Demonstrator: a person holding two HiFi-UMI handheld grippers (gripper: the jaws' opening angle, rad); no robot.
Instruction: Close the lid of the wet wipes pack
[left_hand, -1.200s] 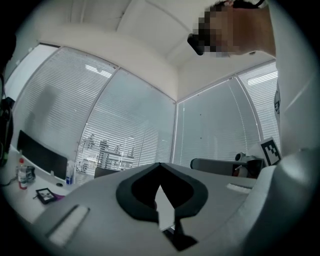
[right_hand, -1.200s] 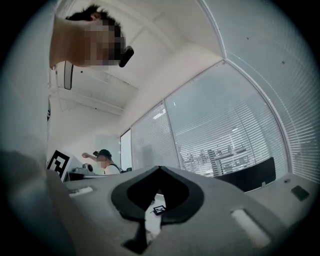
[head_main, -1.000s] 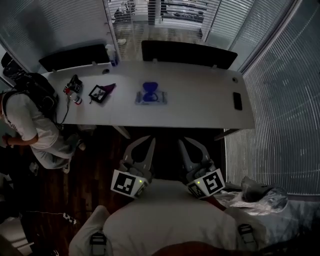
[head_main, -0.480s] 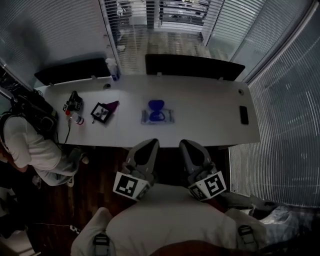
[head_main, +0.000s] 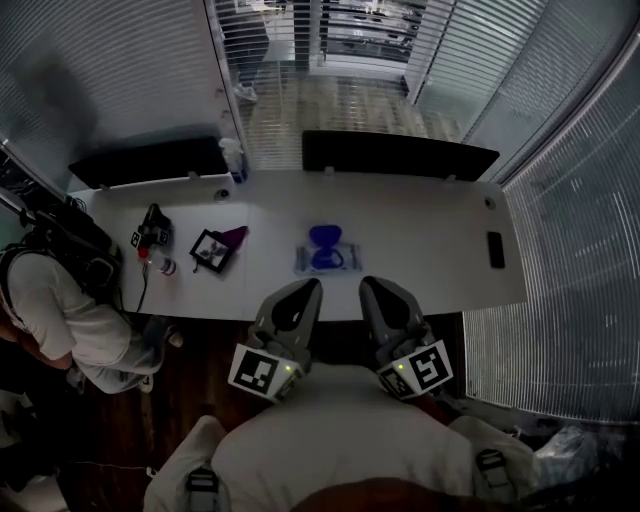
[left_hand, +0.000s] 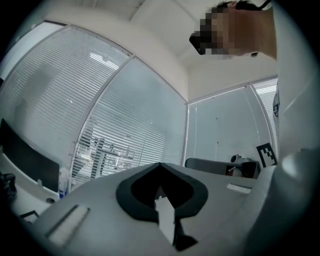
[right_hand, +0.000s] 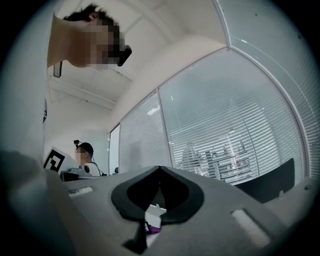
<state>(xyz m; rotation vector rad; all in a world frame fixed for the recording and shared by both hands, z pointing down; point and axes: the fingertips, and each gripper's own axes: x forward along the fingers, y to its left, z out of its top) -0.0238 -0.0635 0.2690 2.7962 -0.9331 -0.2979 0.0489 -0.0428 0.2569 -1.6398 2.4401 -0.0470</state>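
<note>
We are moving closer: over the last second the tabletop (head_main: 430, 240) has been sliding toward us. The wet wipes pack (head_main: 329, 261) is now lying near its front edge, just ahead of our grippers, its blue lid (head_main: 325, 237) standing open. The left gripper (head_main: 303, 291) and right gripper (head_main: 372, 288) are pressing their jaws together on nothing. We are judging that reaching out comes next.

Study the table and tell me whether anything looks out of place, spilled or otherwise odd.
The wet wipes pack near the front edge of the table appears to have its blue lid flipped open, on the far side of the pack. Nothing looks spilled or damaged; the other items are too small to judge.
</note>
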